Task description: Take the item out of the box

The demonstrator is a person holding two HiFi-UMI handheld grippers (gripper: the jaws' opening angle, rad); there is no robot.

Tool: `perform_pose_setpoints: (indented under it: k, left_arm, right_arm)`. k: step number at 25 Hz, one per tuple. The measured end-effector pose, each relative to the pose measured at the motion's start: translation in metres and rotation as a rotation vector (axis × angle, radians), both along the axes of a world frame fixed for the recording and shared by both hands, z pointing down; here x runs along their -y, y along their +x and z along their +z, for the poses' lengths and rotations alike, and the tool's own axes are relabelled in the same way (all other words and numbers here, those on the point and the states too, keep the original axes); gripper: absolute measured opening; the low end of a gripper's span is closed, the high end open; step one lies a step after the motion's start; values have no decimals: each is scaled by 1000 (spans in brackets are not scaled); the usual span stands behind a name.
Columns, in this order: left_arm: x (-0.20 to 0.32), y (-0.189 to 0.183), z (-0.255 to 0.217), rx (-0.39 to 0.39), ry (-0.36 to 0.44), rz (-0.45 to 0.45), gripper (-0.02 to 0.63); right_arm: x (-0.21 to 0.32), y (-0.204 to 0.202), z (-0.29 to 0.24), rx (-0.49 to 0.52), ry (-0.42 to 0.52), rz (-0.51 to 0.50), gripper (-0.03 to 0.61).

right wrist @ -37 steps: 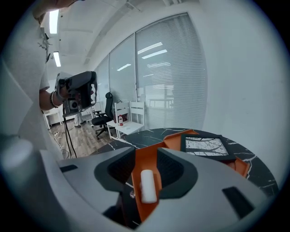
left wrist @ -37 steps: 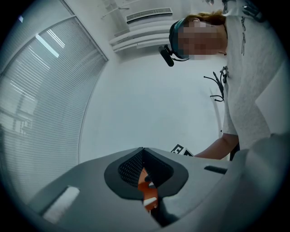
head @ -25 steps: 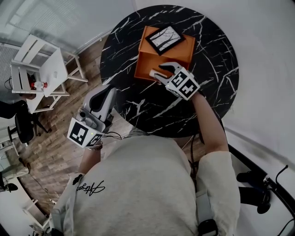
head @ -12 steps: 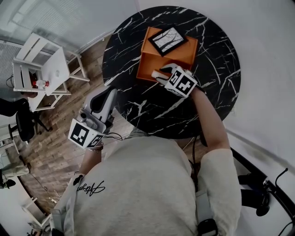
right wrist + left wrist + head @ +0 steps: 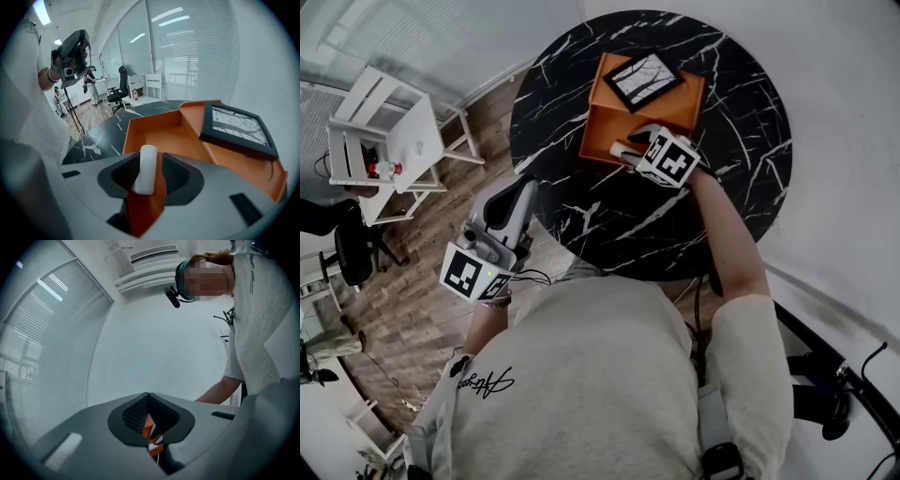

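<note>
Item [image 5: 146, 168], a short white roll, sits pinched between the right gripper's [image 5: 628, 148] jaws at the near wall of the orange box [image 5: 602, 131] on the black table [image 5: 581, 220]. A framed picture [image 5: 642, 79] lies across the box's far side. The left gripper [image 5: 523, 187], jaws pressed together and empty, hangs just off the table's edge.

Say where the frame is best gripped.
Pinch across the thickness of the frame at the corner pointing over the box's hollow, coming from that open side. The frame lies raised on the box's far part, so that corner's edge seems free above and below.
</note>
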State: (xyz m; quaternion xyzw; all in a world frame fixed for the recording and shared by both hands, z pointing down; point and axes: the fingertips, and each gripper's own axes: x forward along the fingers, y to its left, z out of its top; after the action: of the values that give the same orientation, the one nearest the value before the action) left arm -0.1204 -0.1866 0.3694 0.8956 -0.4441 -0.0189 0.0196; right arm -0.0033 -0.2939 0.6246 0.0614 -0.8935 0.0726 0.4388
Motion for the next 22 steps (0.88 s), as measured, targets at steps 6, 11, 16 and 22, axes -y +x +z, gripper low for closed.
perform_pose_setpoints:
  k: [6,11,16,22]
  left_arm:
    - [0,0,-1,1,5,-3,3]
    - [0,-1,-1,1,3,-5,3]
    - [1,-1,-2,0,4,-9,3]
    - [3,-1,-3,2,6,-11,3]
  right_arm:
    - [0,-3,8,-33,-16,-37,126]
    - [2,-5,11,-33,-44,-28,126]
    - [1,-4,16,-35,-121,6,126]
    - [0,-4,22,-59,-184,16,124]
